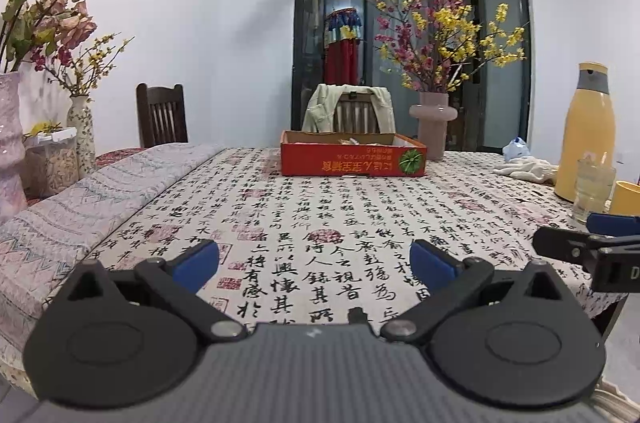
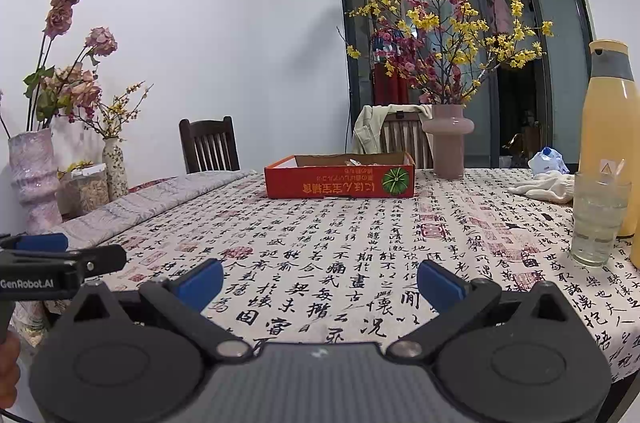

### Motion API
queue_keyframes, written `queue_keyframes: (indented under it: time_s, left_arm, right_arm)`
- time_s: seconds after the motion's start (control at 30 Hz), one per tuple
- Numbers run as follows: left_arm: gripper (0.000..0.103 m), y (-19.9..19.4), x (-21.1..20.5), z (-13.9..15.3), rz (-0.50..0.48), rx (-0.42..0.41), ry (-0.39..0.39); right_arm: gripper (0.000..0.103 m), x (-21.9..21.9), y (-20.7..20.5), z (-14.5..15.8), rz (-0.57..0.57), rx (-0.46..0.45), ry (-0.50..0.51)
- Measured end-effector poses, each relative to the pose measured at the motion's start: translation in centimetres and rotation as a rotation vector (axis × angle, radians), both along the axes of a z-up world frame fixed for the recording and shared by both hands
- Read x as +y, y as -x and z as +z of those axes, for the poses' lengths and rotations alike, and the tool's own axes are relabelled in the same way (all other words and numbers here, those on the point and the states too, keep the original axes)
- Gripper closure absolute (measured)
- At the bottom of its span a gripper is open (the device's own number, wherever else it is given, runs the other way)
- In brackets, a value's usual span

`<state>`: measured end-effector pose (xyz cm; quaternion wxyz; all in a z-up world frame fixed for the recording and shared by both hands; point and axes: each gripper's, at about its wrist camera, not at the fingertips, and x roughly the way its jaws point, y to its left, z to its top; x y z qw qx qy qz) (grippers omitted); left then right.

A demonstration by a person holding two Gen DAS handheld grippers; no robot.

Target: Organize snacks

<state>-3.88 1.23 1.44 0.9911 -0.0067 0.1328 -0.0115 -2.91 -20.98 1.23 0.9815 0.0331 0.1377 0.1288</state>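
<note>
While both my left gripper (image 1: 314,265) and right gripper (image 2: 320,285) hang released and empty over the near table (image 2: 340,243) edge, the box (image 2: 340,179) of snacks sits well ahead, its long side facing me, roughly equidistant

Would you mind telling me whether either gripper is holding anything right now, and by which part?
Nothing is held: the left gripper and right gripper are both open above the tablecloth.
</note>
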Motion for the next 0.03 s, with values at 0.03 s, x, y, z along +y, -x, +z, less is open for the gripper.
queue_keyframes:
  time_s: [0.03]
  left_arm:
    - [0.0,-0.01,-0.07,0.02,0.0,-0.001,-0.006]
  right_arm:
    - [0.0,-0.01,-0.01,0.0,0.0,0.0,0.0]
